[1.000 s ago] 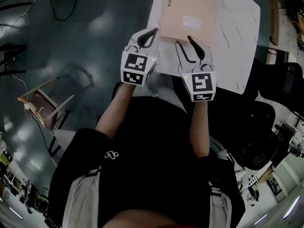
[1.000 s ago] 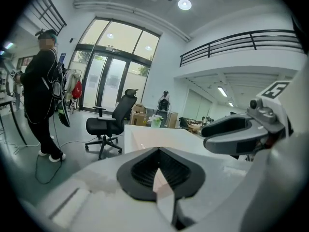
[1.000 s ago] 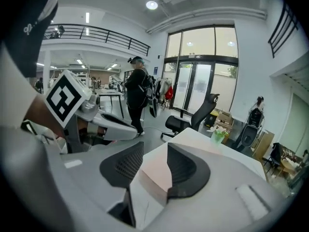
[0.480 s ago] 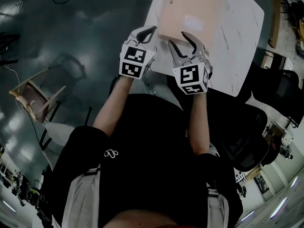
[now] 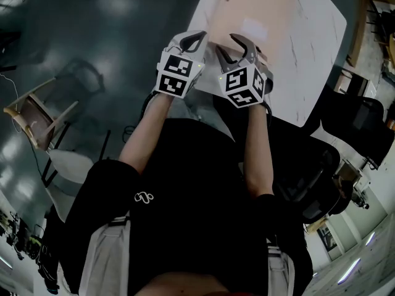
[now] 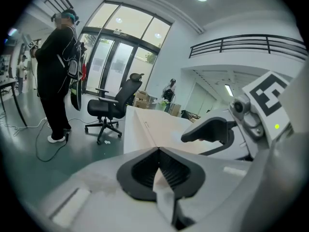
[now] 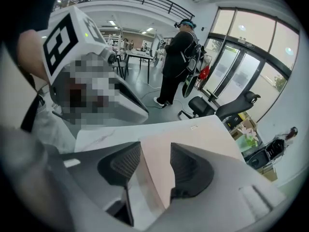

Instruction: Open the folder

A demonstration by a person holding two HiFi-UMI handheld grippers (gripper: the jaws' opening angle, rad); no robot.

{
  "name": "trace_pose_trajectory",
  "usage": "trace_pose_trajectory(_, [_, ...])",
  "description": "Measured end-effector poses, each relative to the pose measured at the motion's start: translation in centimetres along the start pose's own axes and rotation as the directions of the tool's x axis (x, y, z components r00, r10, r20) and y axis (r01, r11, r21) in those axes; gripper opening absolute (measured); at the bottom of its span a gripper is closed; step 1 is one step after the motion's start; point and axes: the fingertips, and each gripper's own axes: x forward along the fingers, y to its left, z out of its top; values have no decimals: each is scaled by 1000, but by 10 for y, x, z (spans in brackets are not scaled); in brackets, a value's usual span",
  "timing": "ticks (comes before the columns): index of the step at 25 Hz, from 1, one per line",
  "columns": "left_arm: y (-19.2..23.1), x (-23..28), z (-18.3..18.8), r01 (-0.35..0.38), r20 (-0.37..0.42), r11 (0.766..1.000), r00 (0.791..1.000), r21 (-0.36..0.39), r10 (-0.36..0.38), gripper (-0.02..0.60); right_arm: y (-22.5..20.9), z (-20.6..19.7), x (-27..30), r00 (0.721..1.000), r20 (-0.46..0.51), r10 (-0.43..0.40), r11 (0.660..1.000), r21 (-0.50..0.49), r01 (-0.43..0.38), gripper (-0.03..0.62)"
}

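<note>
A pale pink folder (image 5: 247, 11) lies shut on the white marble table (image 5: 308, 54). My left gripper (image 5: 192, 40) is shut, its tips at the folder's near-left corner (image 6: 164, 127); nothing shows clearly gripped between the pads (image 6: 158, 151). My right gripper (image 5: 233, 47) is beside it, angled down over the folder's near edge. Its jaws have just been opening, and they now stand wide with the folder's edge (image 7: 155, 163) between them. The pads do not press on it. The right gripper's dark finger (image 6: 212, 129) shows in the left gripper view.
A black office chair (image 5: 352, 122) stands right of the table. A wooden chair (image 5: 34, 113) sits on the dark floor to the left. Beyond the table are a person in black (image 6: 58, 71) and another office chair (image 6: 113, 108).
Both grippers have come down onto the folder's near edge. The right one rolled, shifted left towards the other gripper, and its jaws spread wider.
</note>
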Motion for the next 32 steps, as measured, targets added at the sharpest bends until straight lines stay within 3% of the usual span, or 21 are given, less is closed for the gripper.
trace_pose_trajectory(13, [4,-5,-6,-10,-6,1000,1000,-16,10,0,13,-16,23,992,-111,58,978,-195,-79,198])
trace_pose_trajectory(23, [7,-5,-9,-16,-9,1000,1000,-7,15,0,19,-19,26,987,-134,93,972,-203,-119,91])
trace_pose_trajectory(32, [4,-4,-9,-9,-13,1000,1000,0,9,0,21,-18,23,985,-128,113,978,-161,-133,59])
